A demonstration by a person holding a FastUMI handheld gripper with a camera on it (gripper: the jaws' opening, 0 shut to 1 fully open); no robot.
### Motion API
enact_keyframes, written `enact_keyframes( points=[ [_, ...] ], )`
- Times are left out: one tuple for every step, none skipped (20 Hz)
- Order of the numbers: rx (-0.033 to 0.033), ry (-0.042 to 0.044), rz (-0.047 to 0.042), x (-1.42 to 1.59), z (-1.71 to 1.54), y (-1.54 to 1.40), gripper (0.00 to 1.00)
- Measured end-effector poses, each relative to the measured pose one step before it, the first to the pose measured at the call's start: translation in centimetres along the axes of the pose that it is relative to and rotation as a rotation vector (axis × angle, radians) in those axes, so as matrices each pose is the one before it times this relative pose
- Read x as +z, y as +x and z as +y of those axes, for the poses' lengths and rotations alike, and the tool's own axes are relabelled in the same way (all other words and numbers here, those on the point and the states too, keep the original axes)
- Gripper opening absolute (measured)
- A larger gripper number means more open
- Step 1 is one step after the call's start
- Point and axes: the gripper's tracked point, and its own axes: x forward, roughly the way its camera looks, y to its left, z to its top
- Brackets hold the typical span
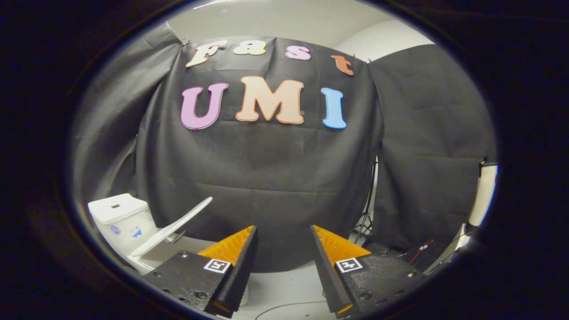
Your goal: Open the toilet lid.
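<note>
My tongs (284,266) are apart and hold nothing. The thin white plastic toilet lid (171,229) tilts half up, off beside them, apart. Left alone, it could flop back down.

Floor (284,284) is pale, plain white, seen between and just beyond the fingers. Toilet (129,226) stands on it off to the left of the fingers, tank (118,209) upright at the back, lid (171,229) tilted up at an angle, partly raised. A thin cable (289,306) curves across the floor between the fingers. Tripod (366,222) legs stand on the floor right of the fingers, by the cloth wall's foot. Wires (420,251), red and black, lie further right; what they run to can't be made out. Gripper (284,235) fingers spread apart, holding nothing.
</note>
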Motion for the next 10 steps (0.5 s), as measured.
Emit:
enact_keyframes(
  points=[
    [-0.00284, 0.01507, -0.00250, -0.334, -0.482, -0.021, 0.71],
    [-0.00327, 0.01519, -0.00388, -0.397, -0.435, -0.138, 0.71],
    [-0.00562, 0.01272, -0.00572, -0.214, -0.403, -0.082, 0.71],
    [-0.00985, 0.01006, -0.00181, -0.297, -0.440, -0.263, 0.71],
    [-0.01110, 0.00640, -0.00198, -0.221, -0.438, -0.254, 0.71],
    [-0.01209, 0.00423, -0.00272, -0.089, -0.492, -0.090, 0.71],
    [-0.01338, 0.00530, -0.00272, 0.004, -0.525, -0.113, 0.71],
    [-0.01040, 0.00799, -0.00531, 0.010, -0.453, -0.128, 0.71],
    [-0.00717, 0.01106, -0.00488, 0.096, -0.377, -0.164, 0.71],
    [-0.00808, 0.00882, -0.00476, -0.034, -0.394, -0.109, 0.71]
  ],
)
